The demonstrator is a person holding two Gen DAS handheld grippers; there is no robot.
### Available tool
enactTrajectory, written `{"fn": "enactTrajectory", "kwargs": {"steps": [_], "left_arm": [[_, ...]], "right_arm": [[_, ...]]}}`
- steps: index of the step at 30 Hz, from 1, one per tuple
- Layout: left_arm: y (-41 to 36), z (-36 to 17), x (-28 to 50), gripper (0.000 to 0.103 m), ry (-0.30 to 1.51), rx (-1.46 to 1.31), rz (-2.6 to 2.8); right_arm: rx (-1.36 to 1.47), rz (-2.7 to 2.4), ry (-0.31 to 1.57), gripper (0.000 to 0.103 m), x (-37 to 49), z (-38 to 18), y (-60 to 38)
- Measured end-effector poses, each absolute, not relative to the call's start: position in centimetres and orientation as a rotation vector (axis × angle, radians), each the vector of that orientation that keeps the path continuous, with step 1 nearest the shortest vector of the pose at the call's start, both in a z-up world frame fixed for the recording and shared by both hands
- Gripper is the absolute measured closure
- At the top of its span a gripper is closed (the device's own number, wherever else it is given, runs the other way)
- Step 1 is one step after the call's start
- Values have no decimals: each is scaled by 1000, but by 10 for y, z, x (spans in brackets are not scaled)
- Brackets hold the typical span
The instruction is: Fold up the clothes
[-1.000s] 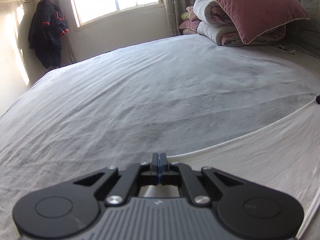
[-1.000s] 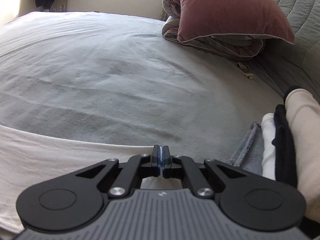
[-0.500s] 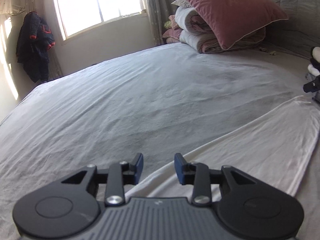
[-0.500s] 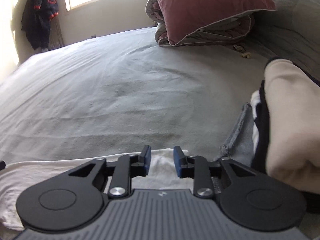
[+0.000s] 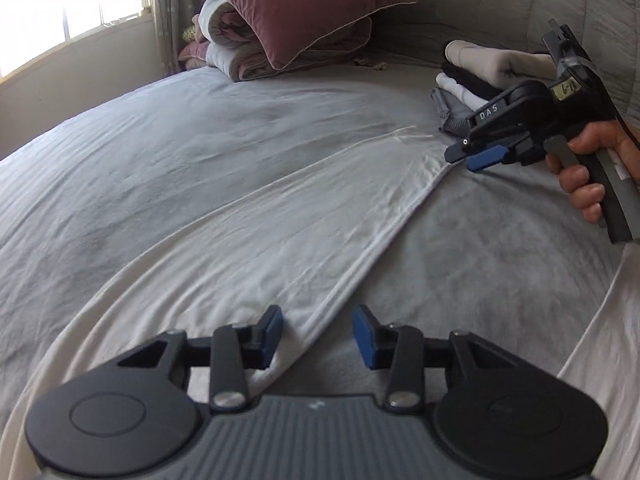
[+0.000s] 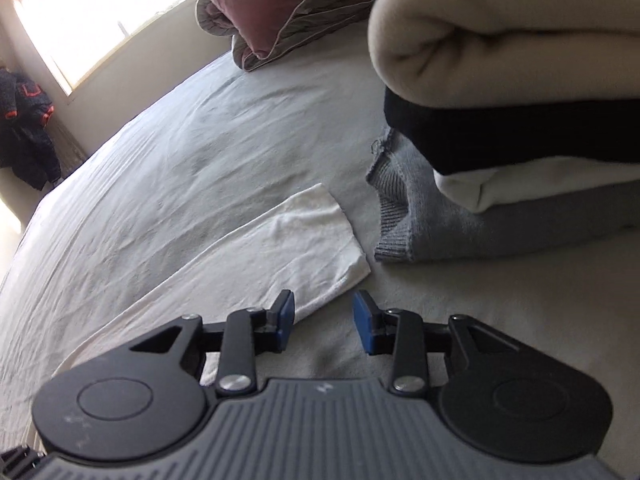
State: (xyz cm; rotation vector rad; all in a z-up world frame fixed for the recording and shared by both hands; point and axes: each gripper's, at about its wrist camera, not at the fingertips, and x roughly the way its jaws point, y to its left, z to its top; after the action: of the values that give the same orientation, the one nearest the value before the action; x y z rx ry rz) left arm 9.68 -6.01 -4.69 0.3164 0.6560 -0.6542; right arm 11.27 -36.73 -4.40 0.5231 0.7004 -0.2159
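Observation:
A long white garment (image 5: 280, 240) lies flat on the grey bed sheet (image 5: 160, 140). My left gripper (image 5: 318, 338) hovers over its near edge; the jaws are opening and the cloth edge lies below the gap, with no pad pressing on it. In the right wrist view the garment's narrow end (image 6: 304, 248) lies just ahead of my right gripper (image 6: 323, 322), which is open with nothing gripped. The left wrist view also shows the right gripper (image 5: 476, 156), held in a hand (image 5: 584, 172) over the garment's far end.
A stack of folded clothes (image 6: 500, 80), cream on black, white and grey, sits close on the right, also seen as the stack (image 5: 480, 68). A maroon pillow (image 5: 304, 4) on a rolled quilt (image 5: 232, 52) lies by the grey headboard (image 5: 500, 0). A dark jacket (image 6: 28, 120) hangs by the window.
Both grippers went from shut on the white garment to open, leaving it on the bed. Both views swung right; the right gripper rolled and the folded stack now looms close.

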Motion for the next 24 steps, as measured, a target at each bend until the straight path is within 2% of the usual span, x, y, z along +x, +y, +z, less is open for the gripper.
{"fn": "enactTrajectory", "kwargs": {"steps": [1,2,3,5,12,13,14,15,16,17,18,19,20,21,24], "left_arm": [[-62,-49,96,64,645,308,-641],[-64,-50,97,75,641,296,-631],[-67,-50,97,97,638,288,-623],[-75,-48,97,101,630,287,-601],[-84,-52,97,99,638,236,-637],[-84,-52,97,99,640,230,-639],[-82,-50,97,94,644,217,-639],[-79,-48,97,85,653,205,-637],[-76,-44,97,78,660,196,-638],[-71,-39,95,64,657,192,-633],[-66,-35,94,59,646,196,-622],[-59,-29,93,59,641,205,-605],[-51,-24,94,57,642,215,-582],[-43,-19,95,56,645,223,-556],[-10,-5,99,55,659,241,-463]], "right_arm": [[511,-227,678,69,113,-46,-366],[478,-242,659,93,114,-47,-364],[444,-258,641,101,115,-47,-361],[366,-298,615,101,116,-47,-357],[183,-393,625,101,124,-51,-361],[180,-385,633,100,125,-54,-362],[175,-377,632,97,125,-54,-361],[172,-369,632,96,125,-52,-361],[173,-361,632,90,124,-49,-360],[175,-351,631,90,123,-45,-359],[171,-337,629,88,122,-42,-357],[166,-322,627,78,120,-38,-354],[160,-309,621,58,119,-34,-351],[151,-296,606,53,117,-30,-347],[139,-247,602,53,118,-22,-331]]}}
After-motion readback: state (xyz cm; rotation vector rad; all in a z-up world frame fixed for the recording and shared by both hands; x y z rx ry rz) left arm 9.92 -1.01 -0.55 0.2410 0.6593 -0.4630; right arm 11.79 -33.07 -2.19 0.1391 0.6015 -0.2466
